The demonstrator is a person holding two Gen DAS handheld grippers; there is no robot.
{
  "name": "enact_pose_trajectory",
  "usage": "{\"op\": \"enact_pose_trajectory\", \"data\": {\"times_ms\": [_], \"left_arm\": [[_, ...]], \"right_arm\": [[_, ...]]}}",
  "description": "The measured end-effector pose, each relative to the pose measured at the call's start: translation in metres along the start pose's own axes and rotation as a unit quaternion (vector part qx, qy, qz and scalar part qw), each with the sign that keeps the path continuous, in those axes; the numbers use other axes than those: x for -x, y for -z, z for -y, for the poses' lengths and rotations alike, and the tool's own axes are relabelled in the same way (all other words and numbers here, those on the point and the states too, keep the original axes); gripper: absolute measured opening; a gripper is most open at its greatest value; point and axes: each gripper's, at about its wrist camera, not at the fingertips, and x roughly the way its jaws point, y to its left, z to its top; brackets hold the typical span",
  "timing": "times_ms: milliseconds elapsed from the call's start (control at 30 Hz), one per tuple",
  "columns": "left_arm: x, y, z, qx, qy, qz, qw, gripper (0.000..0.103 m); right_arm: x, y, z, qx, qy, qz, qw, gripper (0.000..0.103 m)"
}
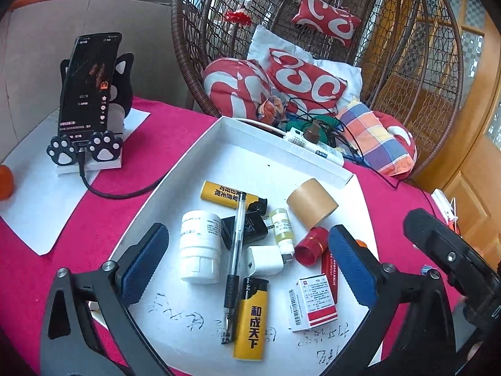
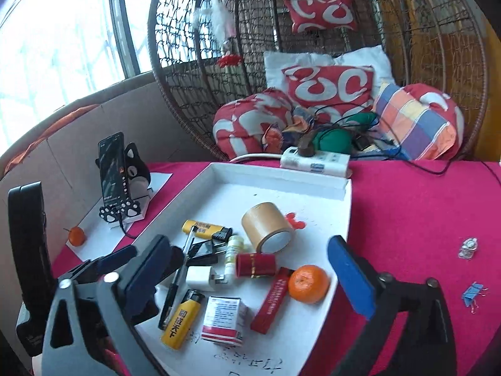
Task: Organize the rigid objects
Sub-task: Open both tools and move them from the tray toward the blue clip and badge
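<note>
Two yellow lighters (image 1: 250, 318) (image 1: 233, 195) sit in the shallow white cardboard tray (image 2: 281, 174) on the pink cloth-covered table (image 2: 407, 206), plus two plug chargers, one black (image 1: 247, 227) and one white (image 1: 264, 260). We also count one clear gel pen (image 1: 235, 260) lying across the black charger, one white pill bottle (image 1: 200, 246), one small yellowish vial (image 1: 281, 228), one brown tape roll (image 2: 266, 227), one red cylinder (image 2: 255, 264), one long red box (image 2: 271, 300), one red-and-white medicine box (image 2: 224, 319) and one orange tangerine (image 2: 308, 283).

Both our grippers, left (image 1: 247, 263) and right (image 2: 250, 277), hang wide open above the pile, gripping nothing. A second tangerine (image 2: 76, 235), a phone on a cat-paw stand (image 2: 114, 172), a power strip (image 2: 314, 159) and blue binder clips (image 2: 472, 294) lie outside the tray.
</note>
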Motion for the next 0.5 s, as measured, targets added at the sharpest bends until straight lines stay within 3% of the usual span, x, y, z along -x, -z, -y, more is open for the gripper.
{"op": "enact_pose_trajectory", "data": {"times_ms": [200, 500], "left_arm": [[0.029, -0.004, 0.021, -0.027, 0.002, 0.047, 0.9985, 0.103], [0.038, 0.001, 0.056, -0.069, 0.021, 0.05, 0.9961, 0.103]], "right_arm": [[0.029, 0.007, 0.014, -0.021, 0.001, 0.027, 0.999, 0.103], [0.056, 0.009, 0.025, -0.019, 0.01, 0.047, 0.999, 0.103]]}}
